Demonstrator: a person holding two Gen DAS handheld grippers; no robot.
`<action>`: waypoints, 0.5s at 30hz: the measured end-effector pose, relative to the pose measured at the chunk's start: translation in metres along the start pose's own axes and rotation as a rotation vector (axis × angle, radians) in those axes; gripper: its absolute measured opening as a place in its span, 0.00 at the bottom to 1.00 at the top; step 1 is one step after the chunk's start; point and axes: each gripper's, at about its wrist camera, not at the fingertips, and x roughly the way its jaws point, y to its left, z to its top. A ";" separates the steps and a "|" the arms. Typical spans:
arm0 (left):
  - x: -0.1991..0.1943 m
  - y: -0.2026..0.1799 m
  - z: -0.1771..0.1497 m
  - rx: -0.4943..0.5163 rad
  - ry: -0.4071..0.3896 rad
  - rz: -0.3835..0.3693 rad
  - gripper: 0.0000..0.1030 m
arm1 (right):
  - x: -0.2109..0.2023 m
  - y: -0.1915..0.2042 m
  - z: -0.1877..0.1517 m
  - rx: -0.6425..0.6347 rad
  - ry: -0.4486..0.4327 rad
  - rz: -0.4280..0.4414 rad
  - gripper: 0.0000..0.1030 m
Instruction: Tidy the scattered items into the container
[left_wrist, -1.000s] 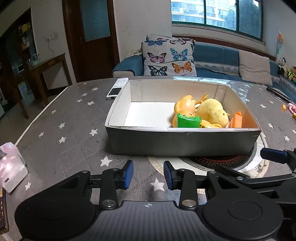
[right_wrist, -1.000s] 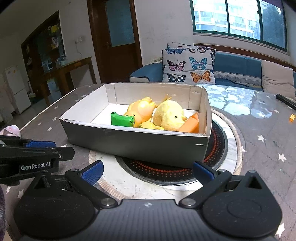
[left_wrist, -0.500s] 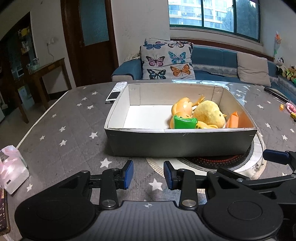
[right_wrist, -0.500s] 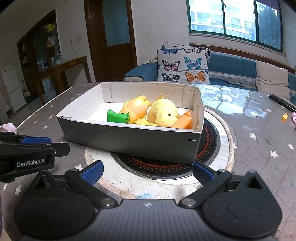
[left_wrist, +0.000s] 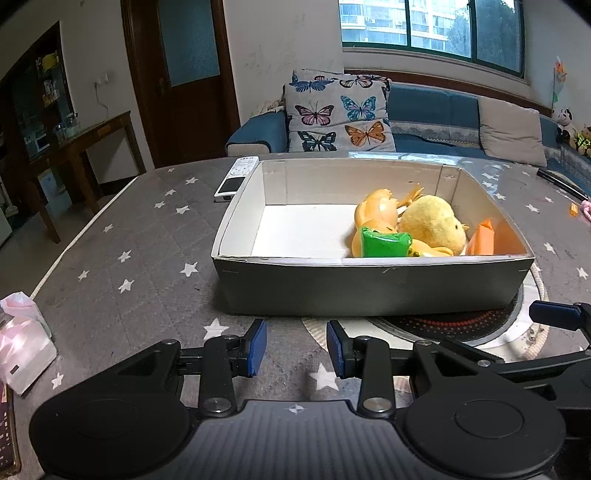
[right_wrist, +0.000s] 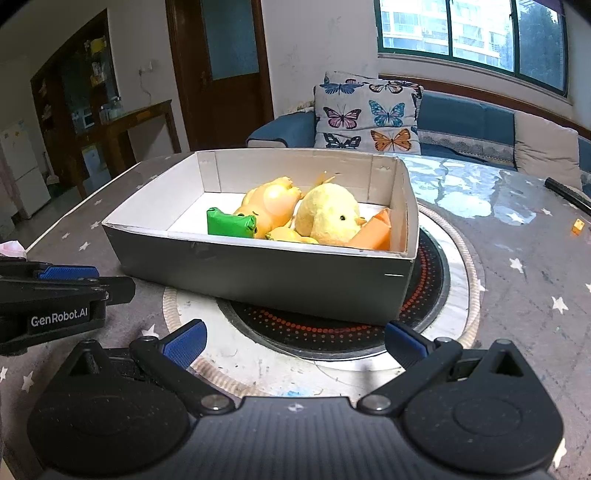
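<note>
Both my grippers hang empty before the box (left_wrist: 369, 284): my left gripper (left_wrist: 295, 347) with jaws partly apart, my right gripper (right_wrist: 295, 343) spread wide. The job looks nearly done. In the box's right half lie 4 things: a green packet (left_wrist: 384, 242), an orange toy (right_wrist: 271, 206), a yellow plush chick (right_wrist: 328, 214) and an orange piece (left_wrist: 480, 240). Left on the surface (left_wrist: 129, 266): a remote (left_wrist: 236, 177) touching the box's far left corner, a pink-and-white packet (left_wrist: 22, 339), and a small orange bit (right_wrist: 577, 226) far right. Nothing blocks the box.
</note>
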 end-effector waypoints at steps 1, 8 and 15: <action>0.001 0.000 0.000 0.003 0.002 0.000 0.37 | 0.002 0.000 0.000 0.000 0.003 0.001 1.00; 0.012 -0.002 0.001 0.019 0.021 0.001 0.37 | 0.011 -0.003 0.002 0.004 0.025 -0.003 1.00; 0.019 -0.004 0.004 0.027 0.026 -0.003 0.37 | 0.017 -0.004 0.006 -0.001 0.033 -0.005 1.00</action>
